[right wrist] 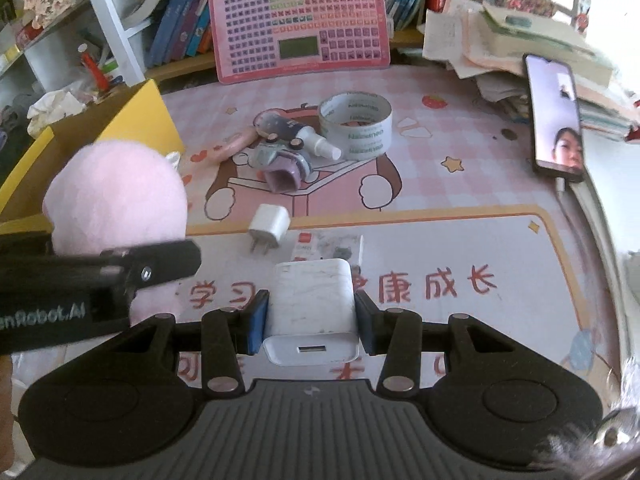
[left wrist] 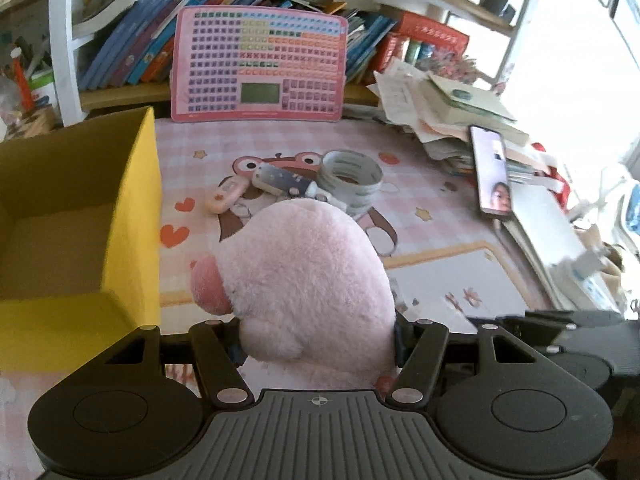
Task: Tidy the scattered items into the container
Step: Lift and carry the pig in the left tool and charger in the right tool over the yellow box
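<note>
The desk [right wrist: 460,208] is covered by a pink checked cartoon mat, with a bookshelf [left wrist: 120,52] running along its back edge. The yellow cardboard box [left wrist: 132,216] sits at the left edge, open at the top, and nothing shows on the part of its floor I can see. A pink keyboard-style learning board [left wrist: 258,64] leans upright against the shelf at the back edge. A messy stack of papers and books [left wrist: 440,112] fills the back right corner, and a phone [right wrist: 556,116] is propped against it near the right edge, screen lit.

The pink plush toy [left wrist: 312,284] is clamped in the left gripper [left wrist: 318,340], held up off the mat just right of the box. The right gripper [right wrist: 310,316] is clenched on a white charger block [right wrist: 310,304], blue pads pressed to both its sides, over the front part of the desk.

Mid-desk there's a roll of tape [right wrist: 356,124], with a small spray bottle [right wrist: 316,142] lying touching it. A toy roller skate [right wrist: 282,164] and a pink thermometer-looking thing [right wrist: 228,148] are just left of that. A smaller white plug [right wrist: 268,226] lies nearer the front, beside a little flat packet [right wrist: 332,246].
</note>
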`<state>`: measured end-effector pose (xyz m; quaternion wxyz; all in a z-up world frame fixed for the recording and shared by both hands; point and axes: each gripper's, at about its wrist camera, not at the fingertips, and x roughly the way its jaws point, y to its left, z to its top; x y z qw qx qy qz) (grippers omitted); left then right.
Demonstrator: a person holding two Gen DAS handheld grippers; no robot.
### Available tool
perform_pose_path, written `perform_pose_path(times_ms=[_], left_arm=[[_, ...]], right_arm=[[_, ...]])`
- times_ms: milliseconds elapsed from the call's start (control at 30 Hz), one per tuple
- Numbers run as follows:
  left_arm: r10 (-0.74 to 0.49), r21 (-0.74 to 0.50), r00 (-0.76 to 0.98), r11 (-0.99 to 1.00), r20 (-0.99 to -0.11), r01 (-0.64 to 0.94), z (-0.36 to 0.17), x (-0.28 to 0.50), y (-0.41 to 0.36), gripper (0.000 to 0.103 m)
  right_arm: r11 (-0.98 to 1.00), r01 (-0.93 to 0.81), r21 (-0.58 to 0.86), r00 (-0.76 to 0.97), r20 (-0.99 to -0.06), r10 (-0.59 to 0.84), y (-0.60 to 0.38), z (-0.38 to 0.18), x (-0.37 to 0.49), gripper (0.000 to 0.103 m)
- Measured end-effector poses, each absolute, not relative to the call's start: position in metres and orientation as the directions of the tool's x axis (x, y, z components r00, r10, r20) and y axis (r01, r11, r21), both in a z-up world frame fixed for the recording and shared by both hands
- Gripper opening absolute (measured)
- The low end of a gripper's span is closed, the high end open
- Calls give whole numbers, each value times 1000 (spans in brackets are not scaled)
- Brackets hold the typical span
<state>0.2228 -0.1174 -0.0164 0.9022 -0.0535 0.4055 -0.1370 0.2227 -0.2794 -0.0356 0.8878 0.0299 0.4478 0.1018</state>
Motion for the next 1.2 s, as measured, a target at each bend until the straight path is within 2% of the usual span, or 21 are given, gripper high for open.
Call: perform_pose_path(times_ms=[467,1200], left_arm=[[-320,-252,668,947,-672,201,1,133,-36,62],[-141,-247,730,968,-668,-39,3,52,93,62]], right_arm=[[979,-166,117,601,-775,194,-216,-21,130,42],[902,-422,89,583,-735,345,-99,-3,86,42]])
